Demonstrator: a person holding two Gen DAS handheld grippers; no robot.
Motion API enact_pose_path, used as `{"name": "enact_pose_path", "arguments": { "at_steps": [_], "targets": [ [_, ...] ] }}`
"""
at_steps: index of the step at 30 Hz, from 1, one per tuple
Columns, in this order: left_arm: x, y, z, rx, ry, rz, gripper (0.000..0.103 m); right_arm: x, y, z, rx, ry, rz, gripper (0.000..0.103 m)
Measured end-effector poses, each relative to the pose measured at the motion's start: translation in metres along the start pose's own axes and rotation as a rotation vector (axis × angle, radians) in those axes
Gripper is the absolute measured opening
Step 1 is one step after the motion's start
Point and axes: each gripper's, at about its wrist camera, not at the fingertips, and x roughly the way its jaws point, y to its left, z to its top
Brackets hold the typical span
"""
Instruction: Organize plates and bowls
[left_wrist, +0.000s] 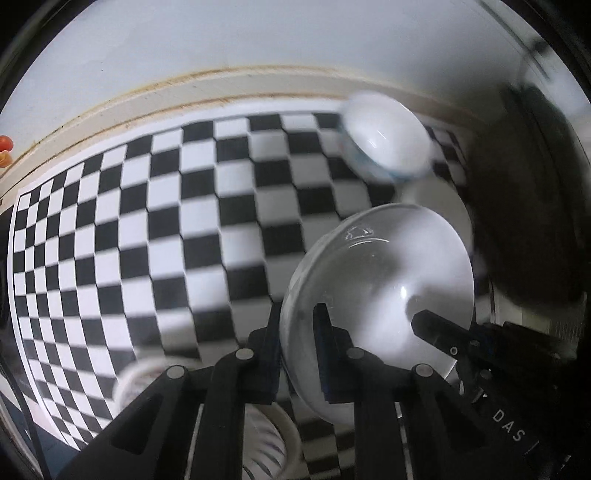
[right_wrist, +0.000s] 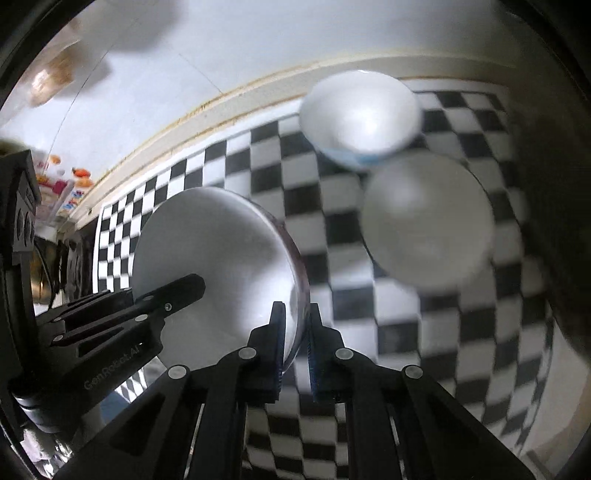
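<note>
Left wrist view, nearest first: the left gripper (left_wrist: 297, 354) is clamped on the rim of a white plate (left_wrist: 376, 295), one finger inside the dish and one outside, and the plate hangs tilted above the checkered mat (left_wrist: 147, 229). The right gripper (left_wrist: 436, 328) reaches in over the opposite side of the same plate. Below the plate, at the near edge of the mat, a patterned dish (left_wrist: 266, 439) shows only in part, too blurred to tell what kind it is. Beyond the plate, at the mat's far edge by the wall trim, sits a white bowl with a blue band (left_wrist: 388, 136).

From the right wrist, the right gripper (right_wrist: 297, 350) pinches the plate's rim (right_wrist: 291, 266) as well, so both claws hold one plate between them, with the left gripper (right_wrist: 177, 291) lying across its face. Farther along the mat rests a second white plate (right_wrist: 428, 221), and just behind that, touching or nearly so, the blue-banded bowl (right_wrist: 362, 114).

My reading: sorting is partway. One plate is being carried, likely toward the resting plate to stack; the bowl and the patterned dish are not yet grouped.
</note>
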Motion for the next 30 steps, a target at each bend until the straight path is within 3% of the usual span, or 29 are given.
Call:
{"name": "enact_pose_path", "arguments": {
  "at_steps": [6, 14, 23, 30],
  "targets": [
    [0.031, -0.028, -0.042, 0.041, 0.085, -0.012, 0.014, -0.004, -0.046, -0.061, 0.041, 0.041, -0.03, 0.012],
    [0.078, -0.049, -0.082, 0.076, 0.198, 0.02, 0.014, 0.032, -0.081, -0.101, 0.066, 0.111, -0.052, 0.012],
    [0.103, -0.054, -0.09, 0.068, 0.236, 0.039, 0.015, 0.05, -0.086, -0.111, 0.041, 0.145, -0.061, 0.012],
    [0.079, -0.062, -0.089, 0.067, 0.225, 0.052, 0.015, 0.043, -0.076, -0.107, 0.015, 0.171, -0.069, 0.012]
  ]
}}
